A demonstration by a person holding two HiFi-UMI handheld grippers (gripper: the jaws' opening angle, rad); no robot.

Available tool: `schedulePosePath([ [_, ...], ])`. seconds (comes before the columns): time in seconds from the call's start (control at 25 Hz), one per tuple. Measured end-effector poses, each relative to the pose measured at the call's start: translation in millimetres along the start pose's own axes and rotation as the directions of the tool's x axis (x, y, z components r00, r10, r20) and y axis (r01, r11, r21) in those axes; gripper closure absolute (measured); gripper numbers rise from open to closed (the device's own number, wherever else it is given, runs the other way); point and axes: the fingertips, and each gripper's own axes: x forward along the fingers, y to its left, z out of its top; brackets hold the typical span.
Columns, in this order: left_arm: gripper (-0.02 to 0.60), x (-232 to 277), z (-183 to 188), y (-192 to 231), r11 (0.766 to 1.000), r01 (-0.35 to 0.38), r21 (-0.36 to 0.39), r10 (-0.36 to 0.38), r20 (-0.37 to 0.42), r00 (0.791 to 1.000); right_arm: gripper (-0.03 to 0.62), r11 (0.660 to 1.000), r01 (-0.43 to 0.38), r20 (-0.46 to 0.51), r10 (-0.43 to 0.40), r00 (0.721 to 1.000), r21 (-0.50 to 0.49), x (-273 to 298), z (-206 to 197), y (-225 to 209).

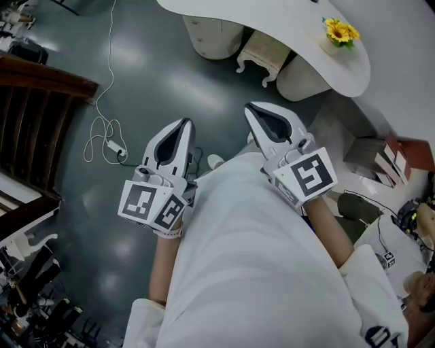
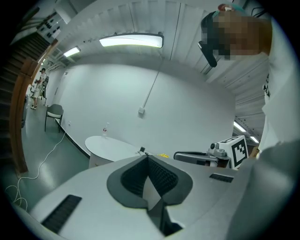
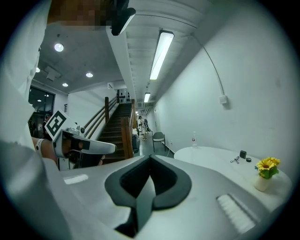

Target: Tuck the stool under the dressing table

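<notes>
Presently, 2 hand-held grippers at the person's torso: left gripper [image 1: 185,124], jaws clenched together, empty; right gripper [image 1: 250,109], likewise clenched, empty. Cream stool [image 1: 262,54] with carved legs stands under the white dressing table [image 1: 272,19], well apart from both. Yellow flowers [image 1: 340,31] sit on the tabletop.

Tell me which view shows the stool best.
The head view. It looks down on the stool, showing its pale seat and curved legs partly under the white dressing table. The left gripper view and the right gripper view catch only the tabletop from the side; the stool shows in neither.
</notes>
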Motion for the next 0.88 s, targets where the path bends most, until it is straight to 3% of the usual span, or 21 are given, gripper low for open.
schedulePosePath([
  [0.28, 0.572, -7, 0, -8, 1.0, 0.002, 0.002, -0.002, 0.023, 1.0, 0.583, 1.0, -0.001, -0.006, 0.001, 1.0, -0.001, -6, 0, 9],
  [0.88, 0.572, 1, -9, -23, 0.999, 0.038, -0.001, -0.038, -0.011, 0.999, 0.583, 1.0, -0.006, -0.006, 0.006, 1.0, 0.023, -18, -6, 4],
])
